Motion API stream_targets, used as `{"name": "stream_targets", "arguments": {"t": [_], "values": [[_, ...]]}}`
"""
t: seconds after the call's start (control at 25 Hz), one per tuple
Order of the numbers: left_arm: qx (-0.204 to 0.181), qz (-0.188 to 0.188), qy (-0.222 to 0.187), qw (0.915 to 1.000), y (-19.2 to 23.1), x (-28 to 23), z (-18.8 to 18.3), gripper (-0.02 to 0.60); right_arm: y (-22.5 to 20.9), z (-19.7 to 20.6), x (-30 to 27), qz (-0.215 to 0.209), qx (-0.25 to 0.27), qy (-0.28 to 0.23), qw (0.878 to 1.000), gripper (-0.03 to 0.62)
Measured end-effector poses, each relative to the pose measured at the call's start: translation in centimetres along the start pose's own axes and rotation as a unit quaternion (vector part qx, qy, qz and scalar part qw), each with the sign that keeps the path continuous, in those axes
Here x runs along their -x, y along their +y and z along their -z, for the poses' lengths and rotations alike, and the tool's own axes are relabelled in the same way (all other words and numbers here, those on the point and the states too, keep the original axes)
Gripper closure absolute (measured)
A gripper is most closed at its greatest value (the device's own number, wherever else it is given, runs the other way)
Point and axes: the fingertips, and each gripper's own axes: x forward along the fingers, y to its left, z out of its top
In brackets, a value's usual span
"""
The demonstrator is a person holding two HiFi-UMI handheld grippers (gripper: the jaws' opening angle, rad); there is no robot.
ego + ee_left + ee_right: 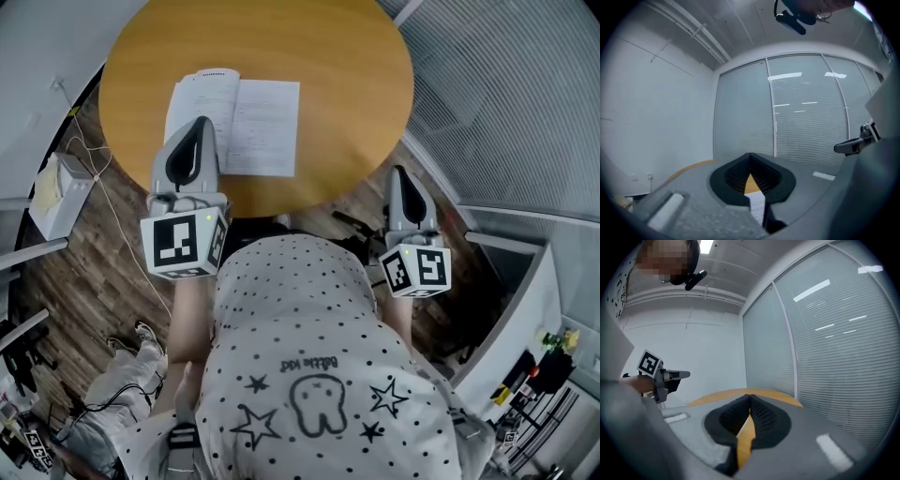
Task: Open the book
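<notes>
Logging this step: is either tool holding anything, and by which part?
Nothing is held. The left tool is shut and empty over the open book; the right tool is shut and empty beside the table.

The surface [347,56] lies bare along its far edge and over its whole right half, open to a pass from above; the open book [262,122] takes up the near left part, close to the near edge; the left gripper [201,122], jaws together, hangs over the book's left page; the right gripper [400,172], jaws together, sits off the near right edge; the glass wall with blinds [506,94] runs close past the right edge; a white box [58,192] and cables [94,164] crowd the floor by the left edge.
</notes>
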Motion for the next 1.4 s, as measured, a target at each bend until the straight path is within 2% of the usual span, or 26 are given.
{"name": "stream_targets", "arguments": {"t": [0.28, 0.84, 1.4], "values": [[-0.015, 0.01, -0.023, 0.9996, -1.4, 2.3, -2.6, 0.572, 0.3, -0.8, 0.4, -0.007, 0.004, -0.005, 1.0, 0.589], [-0.026, 0.008, -0.002, 0.9996, -2.0, 4.7, -1.4, 0.572, 0.4, -1.3, 1.5, -0.013, 0.011, -0.007, 1.0, 0.589], [-0.024, 0.004, 0.005, 0.9997, -2.3, 4.7, -0.3, 0.572, 0.4, -1.2, 1.4, -0.021, 0.015, -0.008, 1.0, 0.589]]}}
